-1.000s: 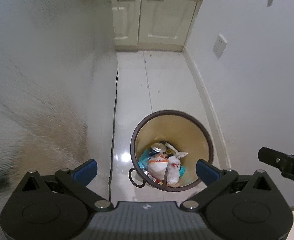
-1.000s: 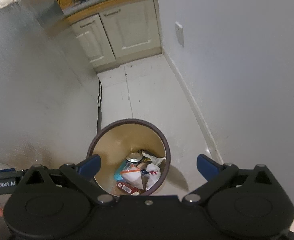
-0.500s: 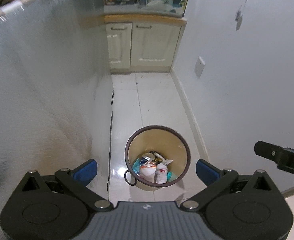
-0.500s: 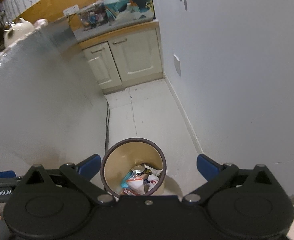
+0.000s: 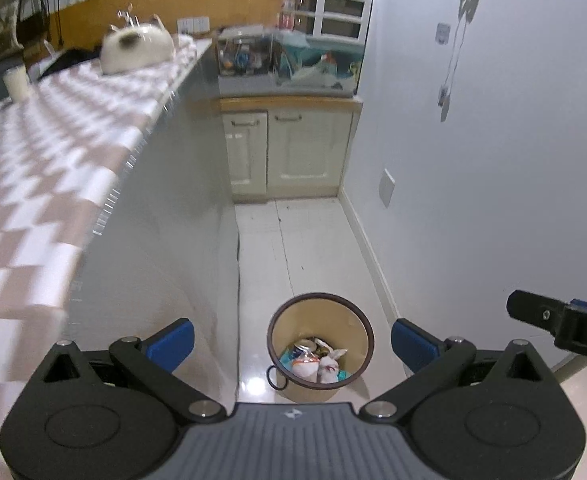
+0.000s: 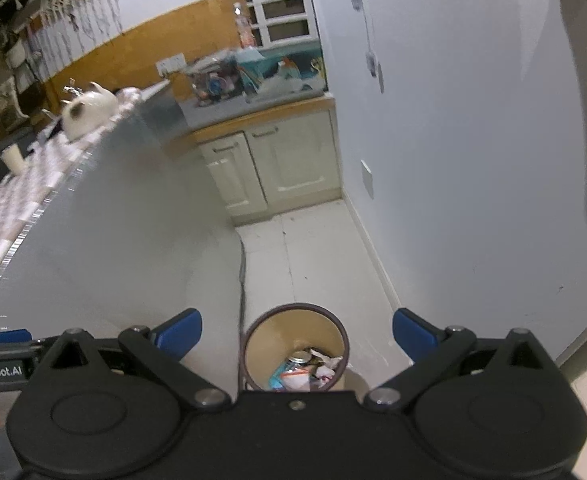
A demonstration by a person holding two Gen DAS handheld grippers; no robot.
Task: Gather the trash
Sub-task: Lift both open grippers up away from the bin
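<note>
A round tan trash bin [image 5: 320, 312] with a dark rim stands on the white tiled floor far below both grippers. Inside it lies trash [image 5: 315, 362]: a can, white crumpled paper and blue wrappers. My left gripper [image 5: 292, 342] is open, high above the bin, nothing between its blue pads. My right gripper [image 6: 297, 334] is open too and holds nothing, with the bin [image 6: 295, 322] and its trash [image 6: 305, 368] straight under it. In the left wrist view the right gripper's black finger [image 5: 533, 314] juts in from the right edge.
A counter with a checkered cloth [image 5: 45, 168] runs along the left, carrying a white teapot [image 5: 137, 48] and a cup [image 5: 16, 82]. Cream cabinets [image 5: 289, 152] close the far end of the narrow aisle. A white wall [image 5: 473, 200] bounds the right. A black cable [image 5: 238, 264] trails down the counter's side.
Both grippers have risen well above the bin, which now looks much smaller. The counter top and its teapot have come into view. Both stay open.
</note>
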